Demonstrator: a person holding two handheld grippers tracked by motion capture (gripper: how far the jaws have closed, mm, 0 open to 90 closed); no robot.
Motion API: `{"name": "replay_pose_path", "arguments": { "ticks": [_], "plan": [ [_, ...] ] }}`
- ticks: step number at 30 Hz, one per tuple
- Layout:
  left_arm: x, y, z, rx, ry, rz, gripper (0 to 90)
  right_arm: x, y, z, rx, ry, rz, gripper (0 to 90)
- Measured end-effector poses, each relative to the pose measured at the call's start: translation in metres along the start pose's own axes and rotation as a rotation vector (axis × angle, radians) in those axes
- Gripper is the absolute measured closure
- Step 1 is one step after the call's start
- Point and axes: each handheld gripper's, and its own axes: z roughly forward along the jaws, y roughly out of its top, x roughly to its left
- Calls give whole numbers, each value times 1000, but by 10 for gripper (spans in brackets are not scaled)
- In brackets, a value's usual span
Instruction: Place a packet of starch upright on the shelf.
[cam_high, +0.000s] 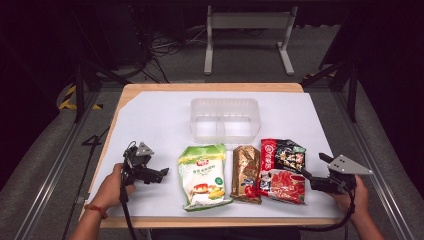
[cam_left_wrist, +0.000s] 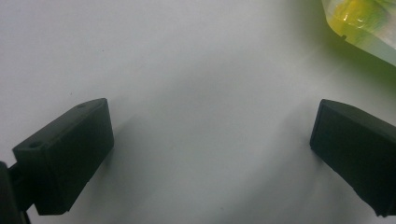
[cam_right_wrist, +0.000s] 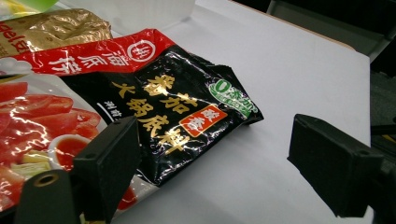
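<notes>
Three snack packets lie in a row on the white sheet (cam_high: 150, 120): a green and white bag (cam_high: 202, 176), a gold bag (cam_high: 246, 173) and a red and black packet (cam_high: 281, 170). A clear plastic tub (cam_high: 224, 119) stands behind them. My left gripper (cam_high: 161, 174) is open, left of the green bag, whose corner (cam_left_wrist: 362, 23) shows at the top right of the left gripper view. My right gripper (cam_high: 307, 179) is open too, just right of the red and black packet (cam_right_wrist: 154, 102), with its jaws apart over the sheet and nothing between them.
The wooden table's front edge (cam_high: 220, 221) runs just below the packets. A white metal stand (cam_high: 248, 35) and cables lie on the floor behind the table. Bare sheet stretches left of the tub and along the right side.
</notes>
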Motion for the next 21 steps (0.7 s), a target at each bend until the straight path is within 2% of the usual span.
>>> {"name": "replay_pose_path", "arguments": {
  "ticks": [2,3,4,5,6,7,8,9,10,11,12,14,15,18,20,21],
  "plan": [
    [3,1,0,7,-22,5,5,0,1,0,-3,2,-6,169],
    [4,5,-6,62,2,19,39,0,1,-1,-4,-13,-15,172],
    [0,6,-16,35,75,40,39,0,1,-1,-4,-13,-15,172],
    [-3,4,-35,-85,84,31,82,-1,1,-2,-13,-8,-11,173],
    [-6,1,-52,-190,50,23,44,-1,0,-3,-18,-10,-9,173],
    [-17,-3,-74,-303,83,49,33,-3,-1,-5,-17,-13,-2,175],
    [-17,-3,-74,-303,83,49,30,-3,-1,-5,-17,-13,-2,175],
    [-24,-6,-82,-353,105,50,26,-5,-3,-8,-22,-11,13,176],
    [-27,-10,-87,-396,84,34,26,-5,-3,-8,-22,-11,13,176],
    [-29,-14,-88,-411,62,25,26,-5,-3,-9,-25,-13,18,180],
    [-31,-16,-88,-391,53,39,37,-6,-4,-10,-28,-13,25,181],
    [-33,-18,-85,-366,70,26,34,-7,-4,-13,-36,-21,32,182],
    [-33,-18,-83,-359,60,21,41,-6,-3,-14,-36,-21,35,183],
    [-34,-20,-82,-360,15,40,43,-5,-1,-15,-45,-18,28,183],
    [-34,-19,-79,-338,15,58,32,-4,-2,-13,-41,-12,22,183],
    [-33,-19,-76,-331,-7,54,32,-4,-2,-13,-32,-11,20,183]
  ]
}}
